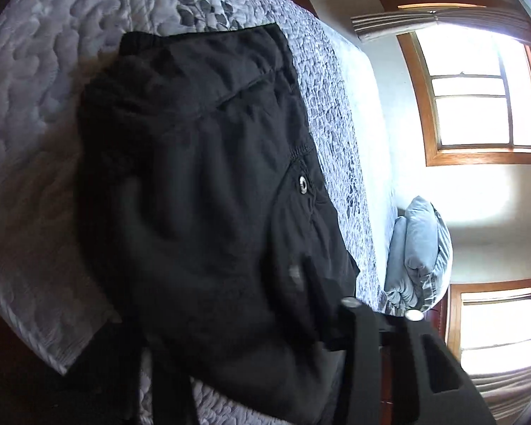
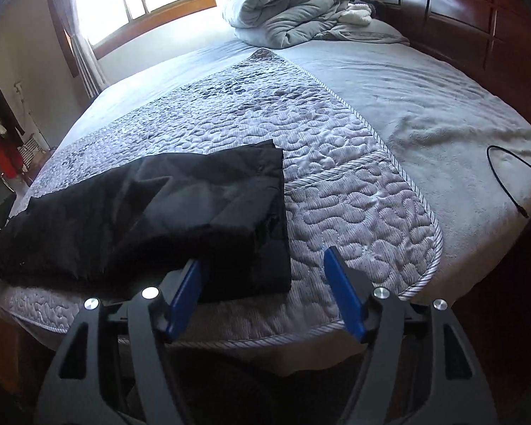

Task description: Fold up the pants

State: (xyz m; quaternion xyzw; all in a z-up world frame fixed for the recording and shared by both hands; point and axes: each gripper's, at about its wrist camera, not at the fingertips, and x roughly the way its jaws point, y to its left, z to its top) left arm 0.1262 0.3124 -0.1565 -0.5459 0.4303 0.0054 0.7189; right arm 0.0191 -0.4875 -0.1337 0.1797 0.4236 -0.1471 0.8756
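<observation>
1. While the bed (image 2: 424,113) stretches far ahead of both sets of fingers, its quilt (image 2: 354,194) lies just beneath them.
2. Black pants (image 2: 152,205), already folded over, rest on the quilt, touching the right gripper (image 2: 262,265)'s left finger; they look light, limp and slippery, so grab a doubled edge or corner.
3. Right fingers are spread, empty.
4. Left gripper (image 1: 340,283) is blurred over the pants; I cannot tell its state.
</observation>
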